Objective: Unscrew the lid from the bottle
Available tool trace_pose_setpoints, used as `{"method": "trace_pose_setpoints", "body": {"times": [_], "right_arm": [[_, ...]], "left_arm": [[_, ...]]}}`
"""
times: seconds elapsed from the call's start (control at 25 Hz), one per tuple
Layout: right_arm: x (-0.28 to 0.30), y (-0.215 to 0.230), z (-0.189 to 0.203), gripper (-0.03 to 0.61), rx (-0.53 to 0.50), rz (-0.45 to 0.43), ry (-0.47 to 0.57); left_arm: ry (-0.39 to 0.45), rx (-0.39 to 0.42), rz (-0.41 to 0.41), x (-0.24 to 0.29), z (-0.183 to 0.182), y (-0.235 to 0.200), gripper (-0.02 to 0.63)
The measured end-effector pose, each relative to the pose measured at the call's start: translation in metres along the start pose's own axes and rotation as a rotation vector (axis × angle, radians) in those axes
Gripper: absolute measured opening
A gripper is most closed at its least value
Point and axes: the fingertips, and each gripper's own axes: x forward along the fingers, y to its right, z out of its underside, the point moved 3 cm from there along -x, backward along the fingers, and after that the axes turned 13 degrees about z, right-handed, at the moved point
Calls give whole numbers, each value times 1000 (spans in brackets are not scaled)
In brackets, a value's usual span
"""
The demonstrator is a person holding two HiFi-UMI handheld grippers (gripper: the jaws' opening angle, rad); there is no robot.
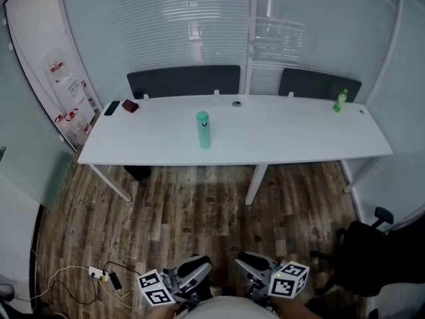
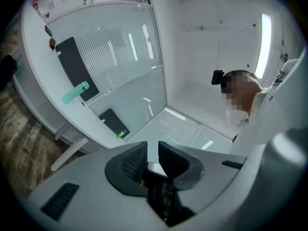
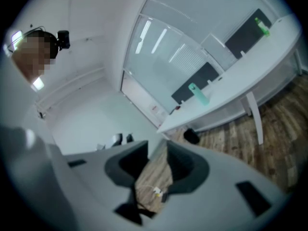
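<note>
Long white desk (image 1: 285, 138); wood-plank floor (image 1: 199, 211); frosted glass partition (image 1: 166, 32) with blinds behind; two dark screens (image 1: 184, 81) at desk's rear edge; black office chair (image 1: 362, 258), right.

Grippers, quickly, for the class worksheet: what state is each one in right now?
Left gripper: open, jaws slightly apart, nothing between them.
Right gripper: open, empty.

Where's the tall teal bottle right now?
In the head view the tall teal bottle stands mid-table on the long white table, with the small green bottle far right.
</note>
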Motion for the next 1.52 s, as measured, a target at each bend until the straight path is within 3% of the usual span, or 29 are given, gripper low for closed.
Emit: {"method": "trace_pose_setpoints", "body": {"times": [0.68, 1.16, 1.52], "right_arm": [[162, -22, -77, 118, 12, 70, 27], [212, -19, -99, 118, 14, 106, 15], [236, 13, -128, 118, 0, 66, -17]], "left_arm": [[-64, -21, 39, -33, -150, -111, 71], [-54, -72, 36, -47, -180, -155, 71], [-33, -30, -17, -26, -194, -191, 71]]}}
